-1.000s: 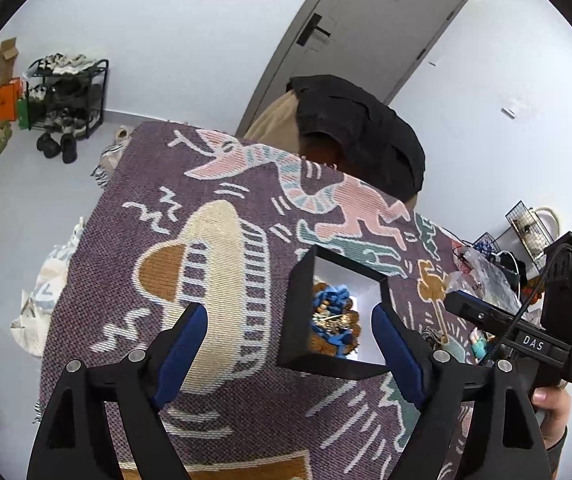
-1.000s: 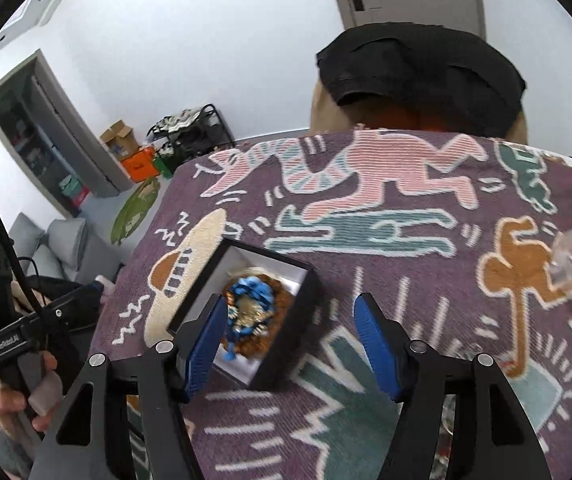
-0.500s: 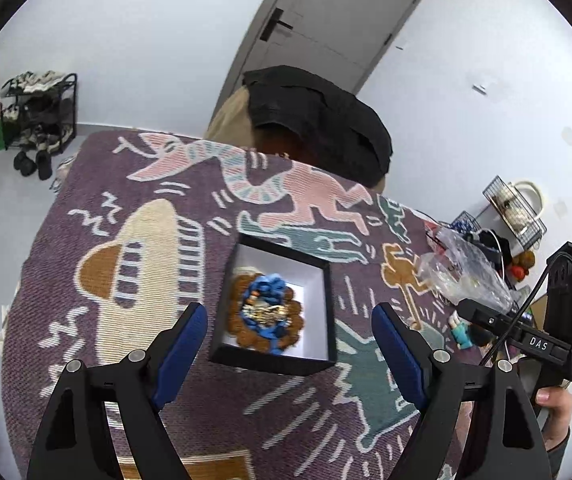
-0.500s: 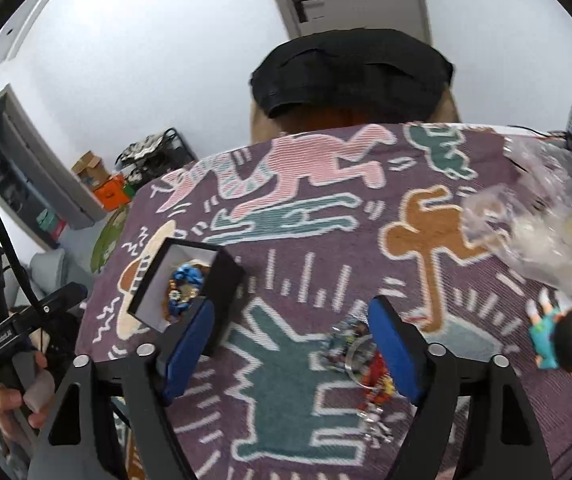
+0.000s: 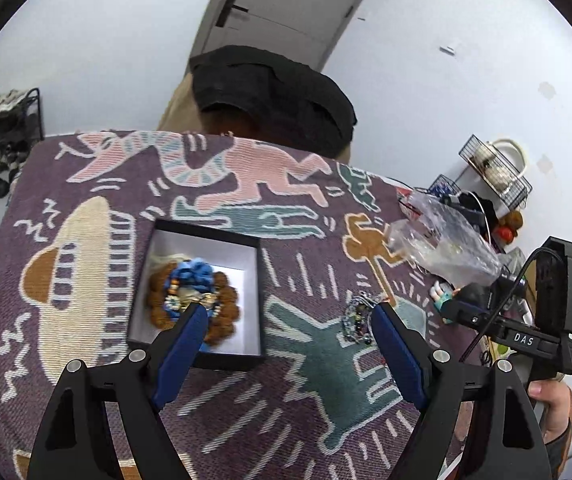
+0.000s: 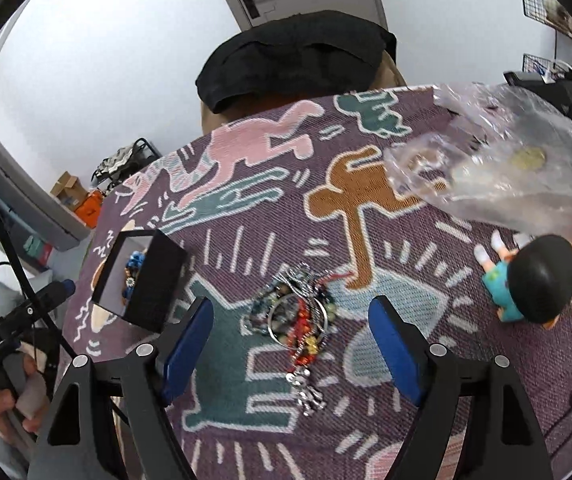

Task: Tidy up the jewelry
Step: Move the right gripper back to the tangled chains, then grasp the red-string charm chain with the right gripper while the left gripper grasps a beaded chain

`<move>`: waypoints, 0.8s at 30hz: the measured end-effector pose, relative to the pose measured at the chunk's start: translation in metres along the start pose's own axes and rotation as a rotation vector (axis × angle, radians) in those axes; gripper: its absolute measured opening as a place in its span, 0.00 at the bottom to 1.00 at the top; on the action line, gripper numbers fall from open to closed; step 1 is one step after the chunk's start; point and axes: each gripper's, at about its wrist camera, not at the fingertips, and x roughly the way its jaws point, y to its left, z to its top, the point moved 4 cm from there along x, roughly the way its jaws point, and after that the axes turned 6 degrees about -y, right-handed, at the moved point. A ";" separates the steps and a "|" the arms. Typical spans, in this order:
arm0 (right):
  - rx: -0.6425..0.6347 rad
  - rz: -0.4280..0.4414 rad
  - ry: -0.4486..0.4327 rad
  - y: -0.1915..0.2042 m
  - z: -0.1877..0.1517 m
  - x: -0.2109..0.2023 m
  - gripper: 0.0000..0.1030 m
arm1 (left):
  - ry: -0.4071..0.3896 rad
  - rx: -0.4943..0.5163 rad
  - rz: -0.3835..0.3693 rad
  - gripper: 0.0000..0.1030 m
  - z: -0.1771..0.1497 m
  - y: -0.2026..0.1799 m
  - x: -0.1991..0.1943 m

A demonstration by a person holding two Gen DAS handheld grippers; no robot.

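Tangled metal jewelry pile sits at twelve o'clock between our right gripper pads, both claws wide and empty; loose strands may snag or spill.

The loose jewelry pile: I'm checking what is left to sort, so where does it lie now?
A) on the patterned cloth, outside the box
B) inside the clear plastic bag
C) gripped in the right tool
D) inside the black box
A: the tangled jewelry pile lies on the patterned cloth, apart from the black box, between the open right tool's fingers but ungripped.
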 end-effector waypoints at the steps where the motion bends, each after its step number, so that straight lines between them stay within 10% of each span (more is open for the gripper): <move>1: 0.000 -0.002 0.002 -0.002 -0.002 0.000 0.77 | 0.006 0.008 -0.005 0.78 -0.001 -0.004 0.003; 9: -0.015 -0.009 0.031 -0.014 -0.025 0.005 0.75 | 0.080 0.053 -0.037 0.59 -0.012 -0.026 0.032; 24: 0.008 0.042 0.126 -0.023 -0.053 0.047 0.29 | 0.160 0.082 -0.052 0.43 -0.027 -0.040 0.069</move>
